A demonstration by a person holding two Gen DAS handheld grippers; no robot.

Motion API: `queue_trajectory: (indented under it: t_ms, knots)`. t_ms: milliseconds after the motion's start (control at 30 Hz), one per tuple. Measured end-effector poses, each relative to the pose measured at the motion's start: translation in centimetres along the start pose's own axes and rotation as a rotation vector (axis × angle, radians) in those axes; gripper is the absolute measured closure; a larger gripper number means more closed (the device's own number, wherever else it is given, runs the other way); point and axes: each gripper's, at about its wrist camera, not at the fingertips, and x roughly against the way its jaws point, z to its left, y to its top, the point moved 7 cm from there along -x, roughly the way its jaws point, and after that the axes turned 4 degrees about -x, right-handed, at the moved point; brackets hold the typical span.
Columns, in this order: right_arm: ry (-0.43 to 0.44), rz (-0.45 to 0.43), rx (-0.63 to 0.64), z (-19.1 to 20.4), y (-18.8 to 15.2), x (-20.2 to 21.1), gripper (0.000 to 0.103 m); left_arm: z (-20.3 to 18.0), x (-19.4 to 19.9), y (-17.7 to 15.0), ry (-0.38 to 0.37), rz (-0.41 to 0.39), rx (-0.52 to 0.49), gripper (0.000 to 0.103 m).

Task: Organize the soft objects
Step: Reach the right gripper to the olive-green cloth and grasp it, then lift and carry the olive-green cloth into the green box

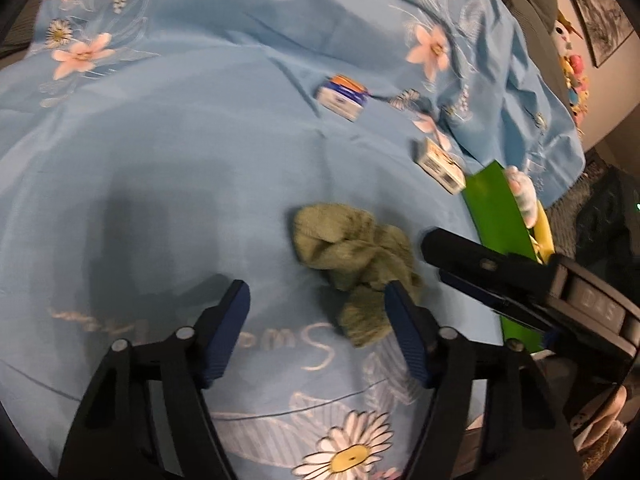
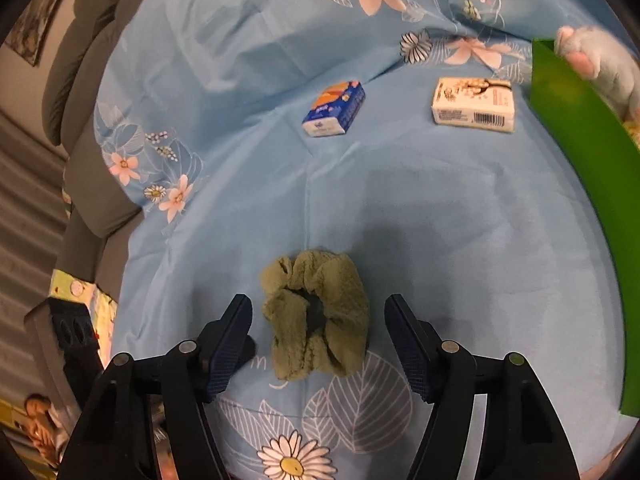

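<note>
A green fuzzy scrunchie (image 2: 344, 296) lies on the blue flowered sheet (image 2: 400, 200). My right gripper (image 2: 318, 320) is open, with the scrunchie between its fingertips and a gap on both sides. In the left wrist view the scrunchie (image 1: 356, 268) sits just ahead of my left gripper (image 1: 318, 320), which is open. The scrunchie's near end lies beside the left gripper's right finger (image 1: 404, 320). The right gripper (image 1: 436, 260) reaches in from the right of that view, its tips close to the scrunchie.
A blue tissue pack (image 2: 334, 110) and a white tissue pack (image 2: 472, 106) lie farther back on the sheet. A green box (image 2: 580, 140) stands at the right with a blue-and-pink plush toy (image 2: 600, 60) in it. Grey pillows (image 2: 88, 60) border the bed's left side.
</note>
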Motion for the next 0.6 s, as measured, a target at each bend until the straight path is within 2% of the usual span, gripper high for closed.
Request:
queue_trajectory:
  t_ms: [133, 267, 367, 467, 600]
  knots:
    - [0.004, 0.036, -0.027, -0.4, 0.5, -1.9, 0.039, -1.3, -1.8, -0.1, -0.029, 0.028, -0.025, 0.064]
    - [0.017, 0.094, -0.057, -1.0, 0.3, -4.0, 0.054, -1.6, -3.0, -0.1, -0.043, 0.048, -0.035, 0.082]
    - [0.029, 0.116, -0.063, -1.2, 0.1, -5.1, 0.060, -1.9, -3.2, 0.1, -0.049, 0.053, -0.058, 0.089]
    - [0.050, 0.130, -0.035, -0.9, -0.1, -5.4, 0.069, -1.9, -3.3, 0.3, -0.060, 0.050, -0.053, 0.091]
    - [0.057, 0.125, -0.008, -0.4, -0.4, -5.5, 0.072, -2.2, -2.8, 0.4, -0.045, 0.043, -0.072, 0.093]
